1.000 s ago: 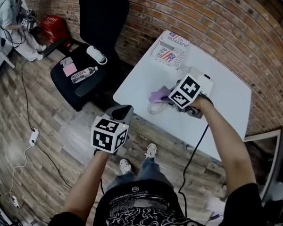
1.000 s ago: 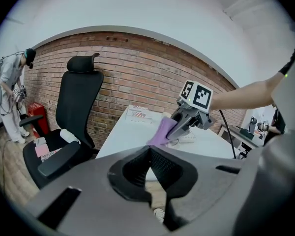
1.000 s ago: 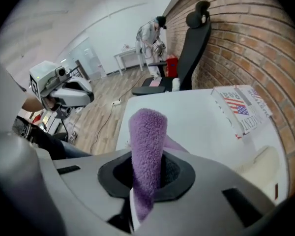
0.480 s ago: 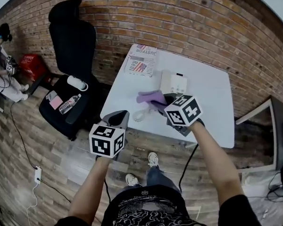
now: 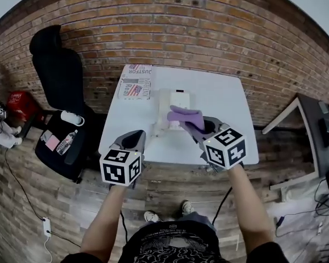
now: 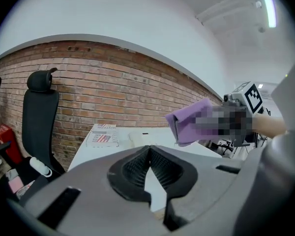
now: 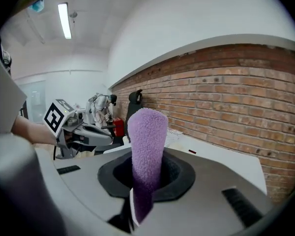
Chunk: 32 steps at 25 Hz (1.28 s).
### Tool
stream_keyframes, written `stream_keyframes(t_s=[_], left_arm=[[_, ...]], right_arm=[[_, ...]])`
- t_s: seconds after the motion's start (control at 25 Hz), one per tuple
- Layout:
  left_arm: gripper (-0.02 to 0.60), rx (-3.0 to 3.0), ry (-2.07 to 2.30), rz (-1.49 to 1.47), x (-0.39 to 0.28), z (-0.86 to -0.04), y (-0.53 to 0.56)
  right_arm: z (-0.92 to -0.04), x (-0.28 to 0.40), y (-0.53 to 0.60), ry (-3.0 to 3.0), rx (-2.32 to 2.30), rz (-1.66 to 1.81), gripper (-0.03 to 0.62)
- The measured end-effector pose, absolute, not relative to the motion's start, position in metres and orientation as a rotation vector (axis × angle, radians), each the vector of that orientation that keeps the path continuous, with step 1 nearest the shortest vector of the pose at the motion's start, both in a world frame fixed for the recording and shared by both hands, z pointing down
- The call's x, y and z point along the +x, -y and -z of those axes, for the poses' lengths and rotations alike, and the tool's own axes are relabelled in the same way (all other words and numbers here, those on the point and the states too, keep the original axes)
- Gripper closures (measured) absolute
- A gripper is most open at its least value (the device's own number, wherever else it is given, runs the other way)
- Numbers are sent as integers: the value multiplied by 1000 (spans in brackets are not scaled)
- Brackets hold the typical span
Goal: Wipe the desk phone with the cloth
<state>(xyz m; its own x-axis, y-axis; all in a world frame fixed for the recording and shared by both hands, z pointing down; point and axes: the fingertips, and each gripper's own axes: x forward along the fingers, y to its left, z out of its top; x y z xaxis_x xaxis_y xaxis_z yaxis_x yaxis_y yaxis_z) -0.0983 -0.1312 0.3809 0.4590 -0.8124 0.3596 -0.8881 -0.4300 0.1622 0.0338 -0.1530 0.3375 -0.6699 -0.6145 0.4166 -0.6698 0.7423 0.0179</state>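
**Cloth gripped and raised over the desk phone, no contact showing**

The right gripper [image 5: 199, 126] is clamped on a purple cloth [image 5: 184, 115], which sticks out past its jaws and hangs just above the white desk phone [image 5: 174, 99]. From the left gripper view the cloth looks clear of the surface rather than pressed down. The phone sits mid-desk [image 5: 227, 106], toward the far edge. The left gripper [image 5: 132, 139] hovers by the near left corner with its jaws together on nothing. A printed box [image 5: 136, 84] lies at the far left corner. Judging from this, taking up the cloth is done and it is in place over the phone. Nothing shows which parts, if any, have been wiped, so the rubbing of top, handset and sides counts as left to do.
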Motion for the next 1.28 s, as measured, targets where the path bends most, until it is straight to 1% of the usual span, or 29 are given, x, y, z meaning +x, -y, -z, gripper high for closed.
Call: stream_keyframes(t_s=[0.44,1.28], left_arm=[[575,2339,1541,-316,-55,-367,135],[575,2298,1605,-353,-28,-366,129]], right_arm=[[-319,123,158,2600,1244,-235,551],[-322,149,162,2663,1196,-255,551]])
